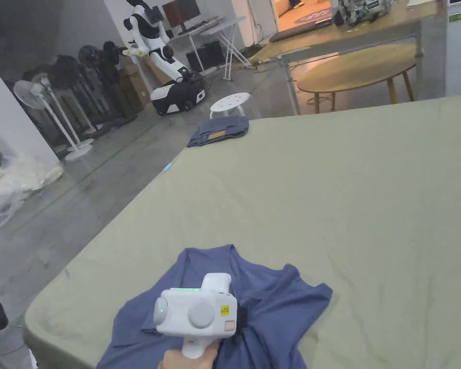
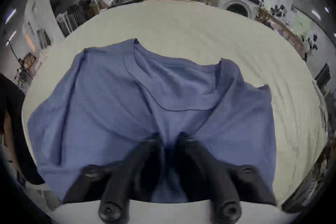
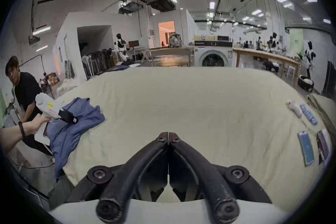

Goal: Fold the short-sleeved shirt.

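Observation:
A blue short-sleeved shirt (image 1: 272, 288) lies crumpled on the near left corner of a large table covered in pale green cloth (image 1: 345, 192). In the left gripper view the shirt (image 2: 127, 91) shows its neckline, and creases run towards the jaws. My left gripper (image 2: 169, 138) is shut on a bunched fold of it. A hand holds that gripper (image 1: 242, 319) over the shirt. In the right gripper view the shirt (image 3: 81, 118) hangs partly over the table's edge, with the left gripper (image 3: 74, 119) on it. My right gripper (image 3: 169, 134) hovers over bare cloth (image 3: 181, 100), jaws shut together with nothing between them.
A folded blue garment (image 1: 220, 130) sits on the table's far left corner, with a white stool (image 1: 230, 102) behind it. Two phones (image 3: 306, 148) and small blue and white items (image 3: 309, 116) lie at the table's right. A person in black (image 3: 25, 89) stands at left.

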